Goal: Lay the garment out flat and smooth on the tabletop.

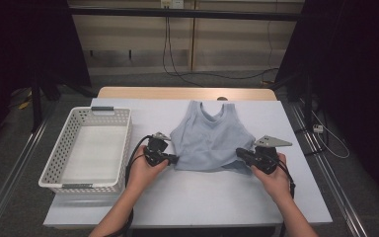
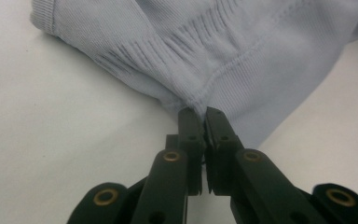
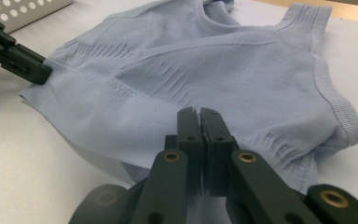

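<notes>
Table [image 1: 192, 197] under white sheet, dark curtains and grey floor [image 1: 10, 163] around

White perforated basket [image 1: 87, 148] at table's [image 1: 202, 197] left side.

Both forearms reach in from the near edge, spread apart. The left gripper [image 1: 173, 159] points right, the right gripper [image 1: 240, 153] points left, tips facing each other. Each gripper's jaws are pressed together, and each hand [image 1: 145, 170] wraps its gripper's body from behind.
</notes>
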### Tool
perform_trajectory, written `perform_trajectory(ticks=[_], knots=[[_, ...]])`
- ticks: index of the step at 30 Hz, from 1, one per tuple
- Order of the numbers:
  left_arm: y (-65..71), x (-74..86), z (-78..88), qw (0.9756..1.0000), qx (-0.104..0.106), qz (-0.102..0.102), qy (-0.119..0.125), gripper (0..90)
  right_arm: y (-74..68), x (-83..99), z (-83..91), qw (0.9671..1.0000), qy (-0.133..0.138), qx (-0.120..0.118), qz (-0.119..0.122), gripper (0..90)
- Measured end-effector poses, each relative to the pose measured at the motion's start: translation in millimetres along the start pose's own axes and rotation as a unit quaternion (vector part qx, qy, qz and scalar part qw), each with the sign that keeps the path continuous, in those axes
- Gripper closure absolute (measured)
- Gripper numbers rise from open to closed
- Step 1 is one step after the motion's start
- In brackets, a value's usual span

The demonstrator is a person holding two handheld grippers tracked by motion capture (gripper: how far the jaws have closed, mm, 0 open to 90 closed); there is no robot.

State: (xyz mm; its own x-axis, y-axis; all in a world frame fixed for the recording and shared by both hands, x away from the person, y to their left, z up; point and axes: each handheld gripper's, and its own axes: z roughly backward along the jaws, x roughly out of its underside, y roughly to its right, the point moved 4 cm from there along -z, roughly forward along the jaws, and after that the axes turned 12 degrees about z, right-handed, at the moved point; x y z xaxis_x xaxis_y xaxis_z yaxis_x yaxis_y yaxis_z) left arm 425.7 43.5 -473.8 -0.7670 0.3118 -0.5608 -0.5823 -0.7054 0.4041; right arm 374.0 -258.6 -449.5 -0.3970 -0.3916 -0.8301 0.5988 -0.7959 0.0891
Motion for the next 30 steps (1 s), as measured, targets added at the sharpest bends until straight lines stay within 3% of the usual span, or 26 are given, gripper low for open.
perform_trajectory(ticks=[6, 12, 20, 30], knots=[[4.1, -20.7, 24.1, 0.9993, 0.021, 0.021, 0.022, 87.4, 2.0, 0.2, 2.0, 1.0, 0.002, 0.002, -0.006, 88.2], [7.1, -46.0, 40.6, 0.9981, 0.024, 0.026, 0.05, 87.5, 2.8, 0.2, 0.9, 1.0, 0.003, 0.004, -0.009, 88.3], [8.9, -65.0, 38.8, 0.9985, 0.001, 0.018, 0.051, 87.5, 3.2, 0.7, -0.8, 1.0, 0.0, 0.001, -0.009, 88.2], [-0.4, -67.4, 27.0, 0.9987, -0.015, 0.022, 0.043, 87.2, -1.6, 1.7, -7.8, 0.9999, -0.015, -0.001, 0.005, 88.1]])
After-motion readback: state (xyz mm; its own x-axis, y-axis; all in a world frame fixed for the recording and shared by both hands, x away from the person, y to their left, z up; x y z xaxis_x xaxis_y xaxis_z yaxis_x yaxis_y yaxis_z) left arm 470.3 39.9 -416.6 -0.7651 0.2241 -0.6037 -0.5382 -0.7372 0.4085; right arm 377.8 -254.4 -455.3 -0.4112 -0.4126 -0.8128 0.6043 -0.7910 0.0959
